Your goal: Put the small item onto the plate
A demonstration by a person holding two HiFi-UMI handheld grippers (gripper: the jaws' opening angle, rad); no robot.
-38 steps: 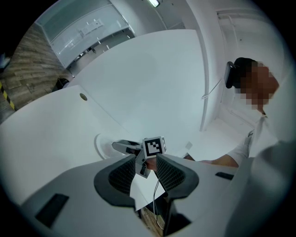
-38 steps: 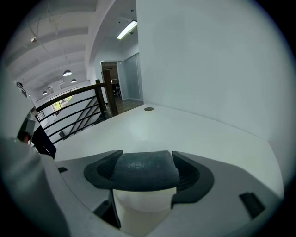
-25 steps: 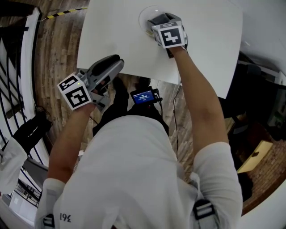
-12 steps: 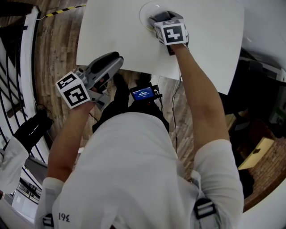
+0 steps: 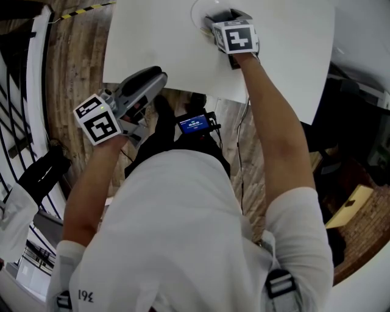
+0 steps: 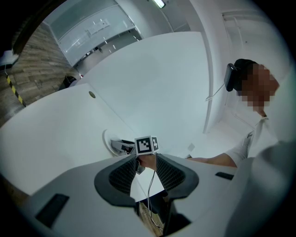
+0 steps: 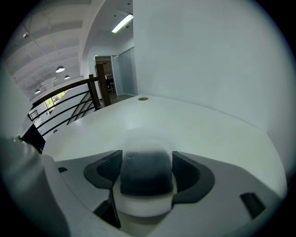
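A white plate (image 5: 198, 9) rests at the far side of the white table (image 5: 152, 42). My right gripper (image 5: 214, 25) hovers over the plate, shut on the small item (image 7: 147, 173), a rounded piece with a dark grey top and a white base. In the right gripper view the item fills the gap between the jaws, and the plate beneath is only a pale blur. My left gripper (image 5: 153, 78) hangs at the table's near edge, open with nothing between its fingers. In the left gripper view, the plate (image 6: 109, 141) and the right gripper's marker cube (image 6: 145, 145) lie straight ahead.
The table's near edge runs just beyond the left gripper. Below it are a wooden floor (image 5: 73, 55) and a small device with a blue screen (image 5: 196, 124). A black railing (image 5: 18, 122) stands at the left, and a cardboard box (image 5: 348, 210) lies at the right.
The right gripper has moved a little farther out over the plate with the item in it. The left gripper has drifted slightly left and away.
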